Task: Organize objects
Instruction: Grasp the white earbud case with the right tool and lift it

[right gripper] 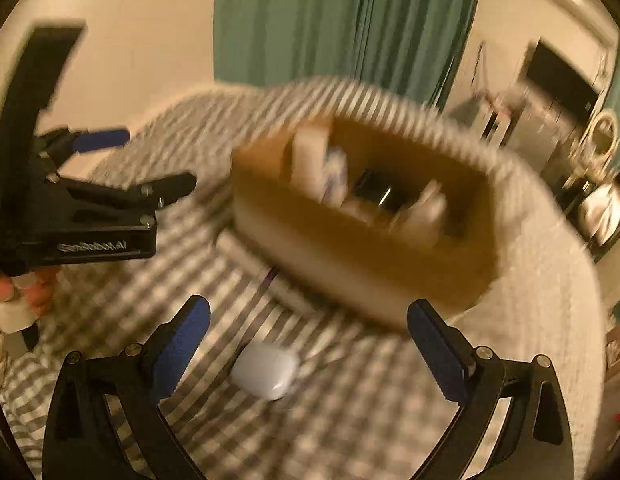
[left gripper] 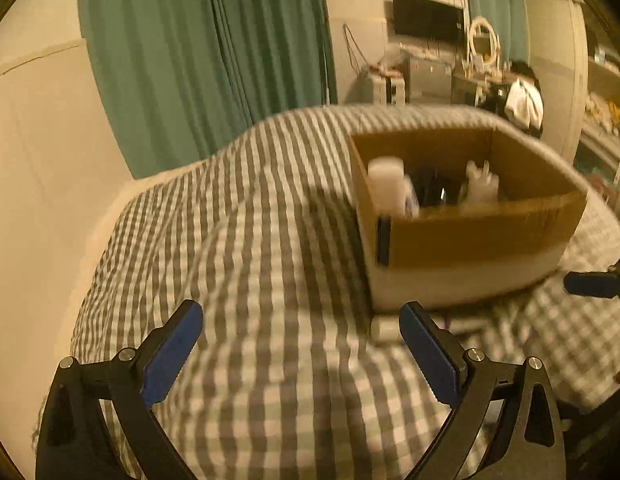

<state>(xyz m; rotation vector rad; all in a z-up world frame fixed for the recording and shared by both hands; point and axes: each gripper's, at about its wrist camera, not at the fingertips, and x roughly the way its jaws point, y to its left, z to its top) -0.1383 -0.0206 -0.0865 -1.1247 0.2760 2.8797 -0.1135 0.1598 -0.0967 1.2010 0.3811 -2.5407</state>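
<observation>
An open cardboard box sits on a grey-and-white checked bed cover. It holds a white bottle, a dark object and a pale spray bottle. My left gripper is open and empty above the cover, left of the box. My right gripper is open, and a small white earbud case lies on the cover between its fingers. The box shows blurred in the right wrist view. A thin purple item lies by the box's front.
The left gripper's body shows at the left of the right wrist view. Green curtains hang behind the bed. A cluttered desk with a dark screen stands at the far right. A pale wall is on the left.
</observation>
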